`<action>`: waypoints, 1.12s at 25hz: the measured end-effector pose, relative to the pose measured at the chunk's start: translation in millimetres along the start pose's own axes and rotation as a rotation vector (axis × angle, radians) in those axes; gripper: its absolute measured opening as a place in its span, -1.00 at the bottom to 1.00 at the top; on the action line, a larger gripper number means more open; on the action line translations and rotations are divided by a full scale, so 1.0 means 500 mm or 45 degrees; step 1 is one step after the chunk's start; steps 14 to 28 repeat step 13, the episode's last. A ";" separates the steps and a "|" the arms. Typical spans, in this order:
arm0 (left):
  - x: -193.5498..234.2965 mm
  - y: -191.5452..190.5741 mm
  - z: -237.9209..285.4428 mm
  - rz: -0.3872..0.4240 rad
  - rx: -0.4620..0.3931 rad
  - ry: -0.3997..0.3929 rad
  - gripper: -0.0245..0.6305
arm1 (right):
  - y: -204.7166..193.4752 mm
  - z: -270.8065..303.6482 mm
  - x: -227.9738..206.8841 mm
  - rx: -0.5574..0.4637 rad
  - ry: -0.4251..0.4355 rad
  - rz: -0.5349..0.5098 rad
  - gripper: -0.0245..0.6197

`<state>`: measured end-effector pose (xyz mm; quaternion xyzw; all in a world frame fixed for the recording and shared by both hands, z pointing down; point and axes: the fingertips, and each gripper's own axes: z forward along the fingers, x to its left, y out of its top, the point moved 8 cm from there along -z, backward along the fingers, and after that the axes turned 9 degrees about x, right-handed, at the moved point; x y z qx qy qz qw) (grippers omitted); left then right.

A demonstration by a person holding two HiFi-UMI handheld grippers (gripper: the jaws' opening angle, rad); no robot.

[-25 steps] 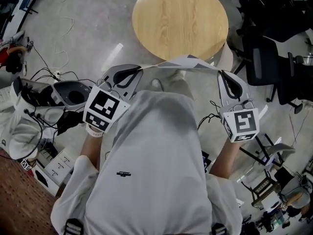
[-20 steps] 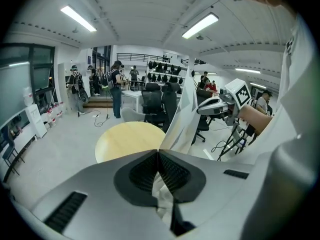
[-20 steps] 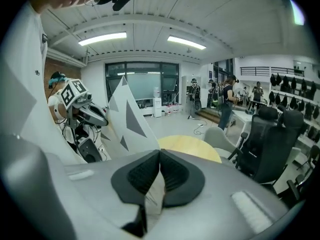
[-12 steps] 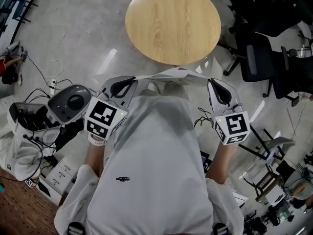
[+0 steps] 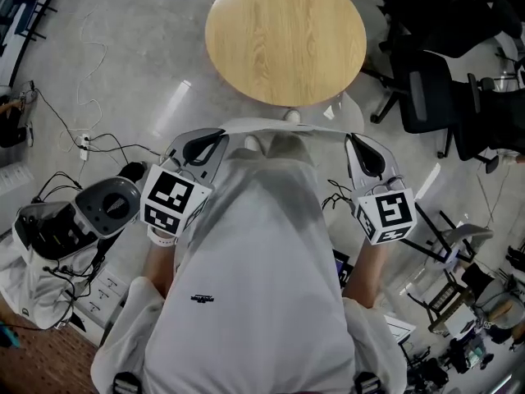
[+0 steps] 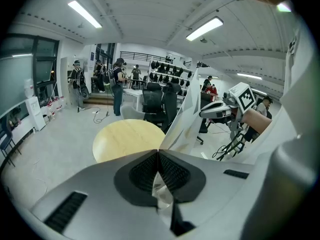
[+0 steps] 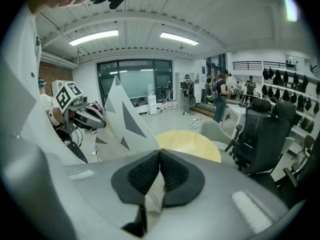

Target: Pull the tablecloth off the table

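My left gripper and right gripper sit level at my chest, jaws clamped on the taut tablecloth.

1 round wooden table, 1 white tablecloth, 2 grippers: left gripper, right gripper

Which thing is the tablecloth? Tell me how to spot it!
Find the big round wooden table, whose top is bare. Nearer the person, in front of the white shirt, the tablecloth is stretched between the left gripper and the right gripper. It is the only thin white sheet with grey triangles, whereas the shirt is plain.
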<state>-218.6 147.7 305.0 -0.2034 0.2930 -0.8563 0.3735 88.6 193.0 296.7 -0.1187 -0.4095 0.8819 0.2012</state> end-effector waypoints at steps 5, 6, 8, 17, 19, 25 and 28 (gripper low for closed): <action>-0.019 0.000 -0.036 -0.004 -0.054 0.004 -0.90 | 0.007 -0.037 0.025 -0.039 -0.013 0.003 -0.88; -0.021 0.004 -0.041 -0.004 -0.065 0.000 -0.90 | 0.008 -0.042 0.027 -0.042 -0.015 0.001 -0.88; -0.020 0.013 -0.043 -0.001 -0.082 -0.003 -0.90 | 0.010 -0.046 0.027 -0.045 -0.019 -0.001 -0.88; -0.017 0.030 -0.046 0.005 -0.105 0.005 -0.90 | 0.016 -0.052 0.024 -0.057 -0.024 -0.002 -0.88; -0.017 0.030 -0.046 0.005 -0.105 0.005 -0.90 | 0.016 -0.052 0.024 -0.057 -0.024 -0.002 -0.88; -0.017 0.030 -0.046 0.005 -0.105 0.005 -0.90 | 0.016 -0.052 0.024 -0.057 -0.024 -0.002 -0.88; -0.017 0.030 -0.046 0.005 -0.105 0.005 -0.90 | 0.016 -0.052 0.024 -0.057 -0.024 -0.002 -0.88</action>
